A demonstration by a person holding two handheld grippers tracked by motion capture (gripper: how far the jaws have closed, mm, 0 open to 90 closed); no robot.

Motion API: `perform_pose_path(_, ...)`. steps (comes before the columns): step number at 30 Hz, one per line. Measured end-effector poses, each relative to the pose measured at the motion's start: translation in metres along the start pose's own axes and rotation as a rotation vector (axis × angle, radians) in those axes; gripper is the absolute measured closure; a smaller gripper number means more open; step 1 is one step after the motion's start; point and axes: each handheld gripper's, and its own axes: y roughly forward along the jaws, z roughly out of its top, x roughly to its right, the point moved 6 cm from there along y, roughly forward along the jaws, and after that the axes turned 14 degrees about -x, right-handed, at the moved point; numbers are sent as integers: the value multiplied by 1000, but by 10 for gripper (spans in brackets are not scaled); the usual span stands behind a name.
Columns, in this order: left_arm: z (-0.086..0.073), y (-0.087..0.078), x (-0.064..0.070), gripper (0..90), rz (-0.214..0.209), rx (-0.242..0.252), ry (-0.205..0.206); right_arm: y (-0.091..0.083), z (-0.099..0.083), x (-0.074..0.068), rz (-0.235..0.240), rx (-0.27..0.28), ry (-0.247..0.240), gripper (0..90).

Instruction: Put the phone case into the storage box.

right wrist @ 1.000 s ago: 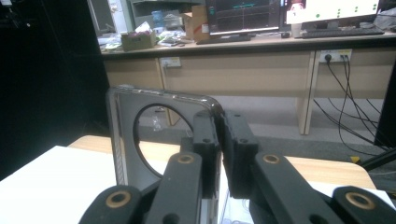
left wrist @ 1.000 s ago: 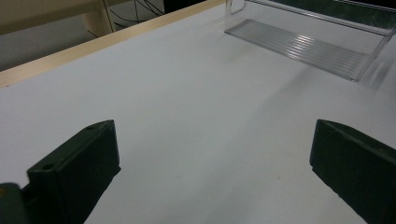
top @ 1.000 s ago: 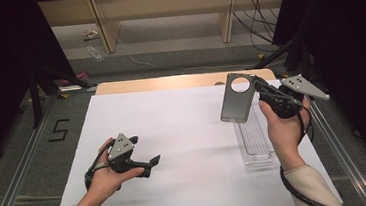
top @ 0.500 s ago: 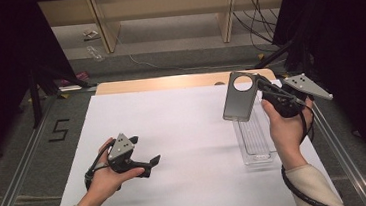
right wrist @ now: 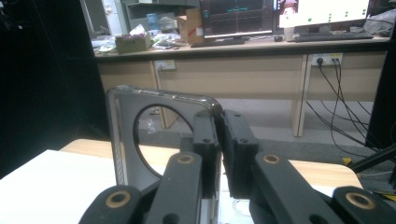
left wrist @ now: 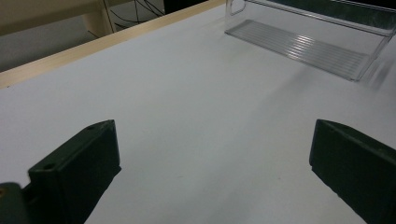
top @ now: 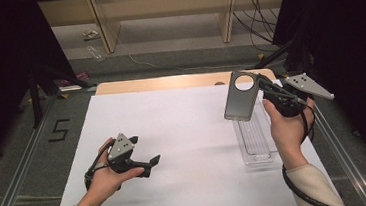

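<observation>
The high view takes in the whole white table [top: 183, 133]: the right gripper [top: 265, 90] is raised near the far right corner, holding a grey phone case [top: 240, 97] upright in the air, and a clear plastic tray [top: 254, 137] lies along the right edge just below it. The case's lower end hangs over the far end of the tray; whether it touches the tray is hard to tell from this angle. The left gripper [top: 152, 162] rests low near the near left part of the table, well apart from case and tray.

The right gripper view adds the grasp itself: the jaws are clenched on the right edge of the phone case [right wrist: 154, 140], which stands upright with its round camera opening near the top, to the left of the right gripper [right wrist: 217, 140]. Behind it are a desk with monitors [right wrist: 238, 18] and hanging cables [right wrist: 336, 93].

The left gripper view shows the left gripper [left wrist: 210, 158] released, jaws spread wide with bare table [left wrist: 187, 116] between them, and the ribbed floor of the clear plastic tray [left wrist: 303, 46] ahead toward the far edge.
</observation>
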Motion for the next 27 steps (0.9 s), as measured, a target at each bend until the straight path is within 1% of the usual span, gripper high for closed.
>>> perform_pose_path(27, 0, 0, 0, 12, 0, -3, 1, -3, 3, 10, -23, 10, 9, 848)
